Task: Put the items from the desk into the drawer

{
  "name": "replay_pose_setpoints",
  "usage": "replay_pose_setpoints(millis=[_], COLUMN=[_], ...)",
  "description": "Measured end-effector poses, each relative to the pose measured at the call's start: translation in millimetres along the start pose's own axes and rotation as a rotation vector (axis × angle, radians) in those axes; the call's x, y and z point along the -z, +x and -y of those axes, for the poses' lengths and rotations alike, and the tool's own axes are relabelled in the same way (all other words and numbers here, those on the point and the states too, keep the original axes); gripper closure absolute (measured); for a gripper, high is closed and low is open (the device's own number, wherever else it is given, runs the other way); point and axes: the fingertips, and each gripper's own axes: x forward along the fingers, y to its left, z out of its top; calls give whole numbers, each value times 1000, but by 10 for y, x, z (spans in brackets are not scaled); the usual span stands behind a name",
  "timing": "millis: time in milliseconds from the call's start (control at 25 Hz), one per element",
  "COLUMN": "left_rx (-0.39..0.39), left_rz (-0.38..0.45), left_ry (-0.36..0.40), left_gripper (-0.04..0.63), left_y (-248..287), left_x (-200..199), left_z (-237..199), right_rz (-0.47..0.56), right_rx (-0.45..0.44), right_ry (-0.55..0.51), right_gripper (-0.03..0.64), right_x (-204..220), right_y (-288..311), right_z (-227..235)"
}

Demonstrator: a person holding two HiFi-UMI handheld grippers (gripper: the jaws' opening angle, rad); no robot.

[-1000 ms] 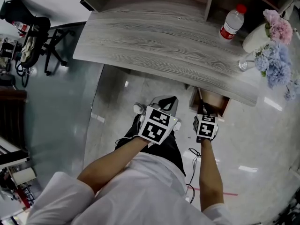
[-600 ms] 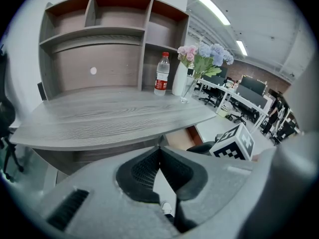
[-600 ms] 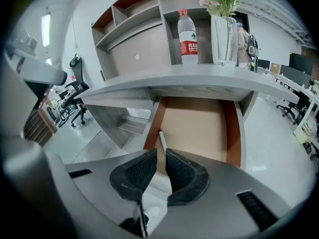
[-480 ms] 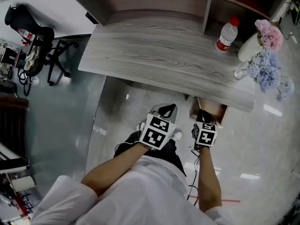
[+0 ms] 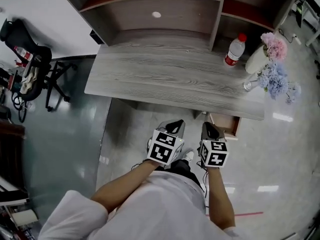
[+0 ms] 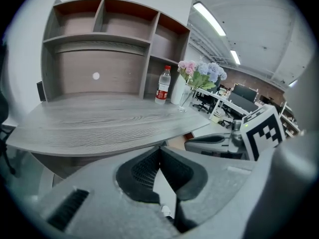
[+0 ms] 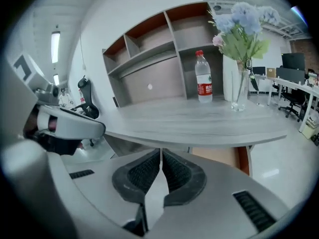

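Bottle: one clear plastic water bottle (image 5: 234, 50), red cap, red label band. It stands upright at the back right of the desk (image 5: 165, 79), in front of the right-hand bay of the hutch (image 5: 165, 9).
Vases: two, both just right of the bottle. The white vase (image 5: 256, 61) has pink flowers, and the glass vase (image 5: 248, 84) nearer the front edge has blue ones.
Drawer: one drawer (image 5: 227, 125), pulled partly out under the desk's right end, with a tan wood inside. Can't see anything in it from here.
Left gripper: the left gripper (image 5: 174, 127) is held low in front of the desk, below the top. Its jaws are pressed together at the tips with nothing between them.
Right gripper: the right gripper (image 5: 209, 131) sits just beside the left one, close to the drawer front. Its jaws are closed to a hairline slit and hold nothing.
Only in the head view: the person's white sleeves, and a black office chair (image 5: 35, 59) well off to the left with stuff hung on it.
Only in the left gripper view: the other gripper side-on with its marker cube, and more desks with monitors behind the flowers.
Only in the right gripper view: the drawer's reddish edge under the desktop.
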Motion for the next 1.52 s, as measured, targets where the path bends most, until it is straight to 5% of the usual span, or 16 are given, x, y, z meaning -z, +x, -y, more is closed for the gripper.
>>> replay_pose_setpoints(millis=[720,1520], left_rx=[120,148], left_rz=[136,168], left_ry=[62,89], left_gripper=[592,592], left_y=[-668,-770], left_x=[-232,-191], left_z=[-76,7], right_rz=[169,214], right_rx=[4,38], right_ry=[-42,-38], right_gripper=[615,615], right_x=[-676,-659], right_y=[-541,-667], right_z=[-1085,-1259])
